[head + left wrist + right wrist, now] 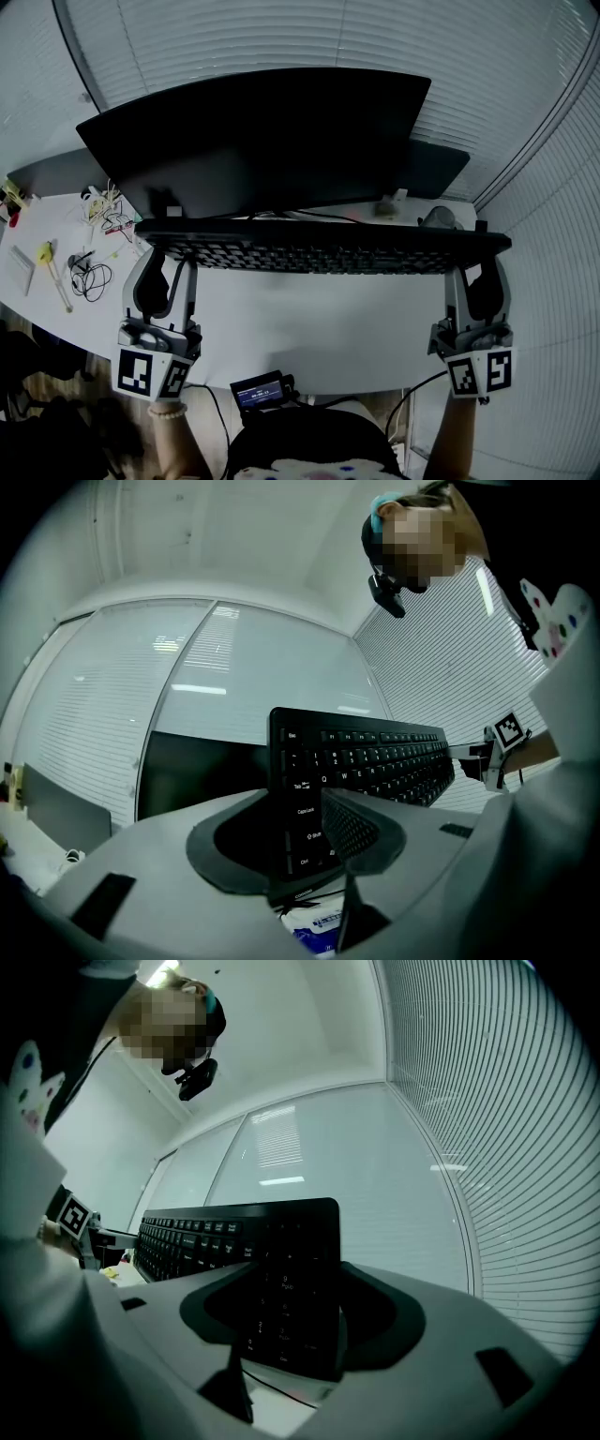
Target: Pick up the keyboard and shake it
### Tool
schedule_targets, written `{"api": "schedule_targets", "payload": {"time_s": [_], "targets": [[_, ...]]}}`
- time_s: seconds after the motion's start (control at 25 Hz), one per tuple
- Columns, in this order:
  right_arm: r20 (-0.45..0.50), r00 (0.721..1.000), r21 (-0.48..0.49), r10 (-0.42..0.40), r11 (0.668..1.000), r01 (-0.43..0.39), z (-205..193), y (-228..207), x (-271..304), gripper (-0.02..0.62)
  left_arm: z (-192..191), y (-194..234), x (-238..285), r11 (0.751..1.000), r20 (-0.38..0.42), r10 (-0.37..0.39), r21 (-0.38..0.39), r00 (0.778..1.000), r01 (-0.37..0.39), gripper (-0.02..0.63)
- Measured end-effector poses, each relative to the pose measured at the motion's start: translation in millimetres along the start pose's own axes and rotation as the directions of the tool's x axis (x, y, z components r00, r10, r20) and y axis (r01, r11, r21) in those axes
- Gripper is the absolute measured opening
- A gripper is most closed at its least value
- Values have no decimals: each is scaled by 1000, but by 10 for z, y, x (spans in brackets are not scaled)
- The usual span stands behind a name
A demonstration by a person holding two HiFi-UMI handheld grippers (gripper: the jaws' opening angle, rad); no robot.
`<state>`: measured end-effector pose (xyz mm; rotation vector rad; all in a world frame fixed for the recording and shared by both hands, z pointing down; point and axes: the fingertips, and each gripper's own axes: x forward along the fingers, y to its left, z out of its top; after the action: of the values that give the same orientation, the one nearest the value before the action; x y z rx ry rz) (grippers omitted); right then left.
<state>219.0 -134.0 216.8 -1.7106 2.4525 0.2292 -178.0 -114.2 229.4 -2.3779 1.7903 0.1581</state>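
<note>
Head view: the keyboard (323, 247) hangs clear of the white surface (309, 328). It is held level and runs left to right, just in front of the monitor (262, 141). The left tool (164, 267) is clamped on its left end and the right tool (473, 277) on its right end, both reaching in from the near side.

Left gripper view: the jaws are closed on the keyboard's left end, over the Caps Lock and Shift keys. The rest of the board runs away to the right.

Right gripper view: the jaws pinch the number-pad end the same way, and the board runs off to the left.

From where I stand, the worry is the grip. Each tool has only a short bite on one end, so a sharp shake could work an end loose and drop it onto the surface. The monitor sits close behind, and a swing toward the far side might knock it.
</note>
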Motion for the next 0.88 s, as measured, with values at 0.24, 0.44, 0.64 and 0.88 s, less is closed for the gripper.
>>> {"api": "schedule_targets", "payload": {"time_s": [0.24,0.44,0.64,0.88], "targets": [[-98,995,23,0,1000,2,-264,10,29,282,-207,-1,23,999,-68,-2,-50,998,-2,173],[-198,980,38,8,999,0,-605,38,40,282,-608,41,-40,997,-203,14,-70,979,-29,173],[-301,953,54,20,999,-4,-966,68,54,282,-1033,47,-109,992,-343,11,-114,939,-53,173],[-418,908,72,29,997,1,-1409,125,-21,282,-1502,29,-232,986,-457,-18,-156,889,-60,173]]}}
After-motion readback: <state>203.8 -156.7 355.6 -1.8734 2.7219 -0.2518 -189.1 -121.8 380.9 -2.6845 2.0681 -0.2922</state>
